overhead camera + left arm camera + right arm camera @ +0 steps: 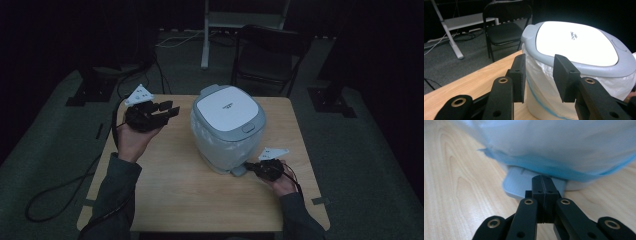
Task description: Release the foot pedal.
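Pedal bin on table; right gripper fingers closed on pedal; left gripper fingers parted.

centre: white pedal bin with grey lid and plastic liner blocks the middle of the light wooden table
left: bare tabletop
front: bare tabletop
behind: black folding chair

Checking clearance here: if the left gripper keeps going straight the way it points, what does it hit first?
Most likely the trash bin: the left gripper has open fingers aimed at its bag-covered wall just under the grey lid rim. Nothing seems between, though depth is unclear.
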`<control>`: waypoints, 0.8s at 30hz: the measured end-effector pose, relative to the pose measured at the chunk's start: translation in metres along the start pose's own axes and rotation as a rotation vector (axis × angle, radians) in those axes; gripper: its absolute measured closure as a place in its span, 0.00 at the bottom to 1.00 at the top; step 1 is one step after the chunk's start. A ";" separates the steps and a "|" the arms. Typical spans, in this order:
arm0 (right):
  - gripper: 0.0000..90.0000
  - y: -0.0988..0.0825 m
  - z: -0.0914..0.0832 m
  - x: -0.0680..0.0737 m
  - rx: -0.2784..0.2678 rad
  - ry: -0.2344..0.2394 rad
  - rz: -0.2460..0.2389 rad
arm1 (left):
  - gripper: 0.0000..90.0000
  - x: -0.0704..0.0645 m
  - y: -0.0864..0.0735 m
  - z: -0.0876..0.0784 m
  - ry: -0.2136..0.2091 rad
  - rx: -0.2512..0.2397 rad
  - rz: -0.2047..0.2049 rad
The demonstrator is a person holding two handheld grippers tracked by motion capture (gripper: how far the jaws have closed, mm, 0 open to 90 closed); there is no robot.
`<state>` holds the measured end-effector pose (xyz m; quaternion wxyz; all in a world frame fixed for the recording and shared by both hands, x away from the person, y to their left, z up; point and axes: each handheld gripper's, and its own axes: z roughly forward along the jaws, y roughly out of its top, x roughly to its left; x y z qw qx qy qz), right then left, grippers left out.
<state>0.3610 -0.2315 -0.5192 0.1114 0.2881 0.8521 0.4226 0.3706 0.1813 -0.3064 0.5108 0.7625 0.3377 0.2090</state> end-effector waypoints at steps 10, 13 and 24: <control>1.00 -0.004 -0.022 -0.013 -0.048 -0.101 0.039 | 0.70 0.018 -0.024 -0.003 0.032 0.023 -0.058; 1.00 -0.004 -0.026 -0.017 -0.044 -0.125 0.039 | 0.69 0.025 -0.034 -0.005 0.044 0.033 -0.079; 1.00 -0.005 -0.044 -0.031 0.051 -0.266 -0.010 | 0.67 0.046 -0.077 0.005 0.076 0.094 -0.165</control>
